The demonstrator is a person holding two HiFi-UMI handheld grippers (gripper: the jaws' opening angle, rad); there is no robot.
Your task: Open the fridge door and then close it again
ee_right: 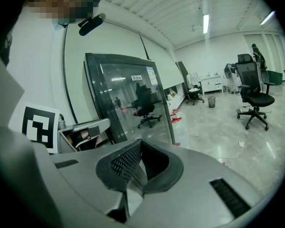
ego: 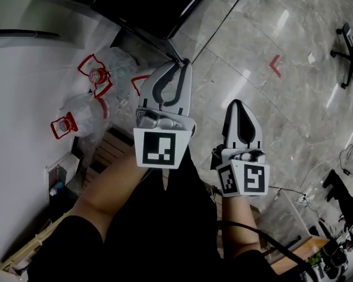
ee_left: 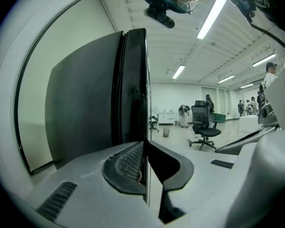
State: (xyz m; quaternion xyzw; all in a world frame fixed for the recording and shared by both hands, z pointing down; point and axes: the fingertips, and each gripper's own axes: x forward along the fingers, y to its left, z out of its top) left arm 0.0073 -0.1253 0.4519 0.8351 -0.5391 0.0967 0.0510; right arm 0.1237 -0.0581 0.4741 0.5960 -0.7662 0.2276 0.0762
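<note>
The black fridge (ego: pixel 159 4) stands at the top of the head view. Its glass door (ee_right: pixel 128 99) shows in the right gripper view with the room mirrored in it. In the left gripper view the door (ee_left: pixel 133 89) is seen edge-on, and its thin edge runs down between the jaws. My left gripper (ego: pixel 181 64) (ee_left: pixel 146 148) is shut on that door edge. My right gripper (ego: pixel 238 103) (ee_right: pixel 140 148) hangs to the right of the left one, clear of the fridge. Its jaws are shut with nothing in them.
Clear bags of plastic bottles with red handles (ego: pixel 97 75) lie against the white wall to the left of the fridge. There is a red mark (ego: pixel 275 65) on the grey floor. An office chair (ego: pixel 350 51) (ee_right: pixel 251 99) stands to the right. Cables (ego: pixel 317 187) lie at the lower right.
</note>
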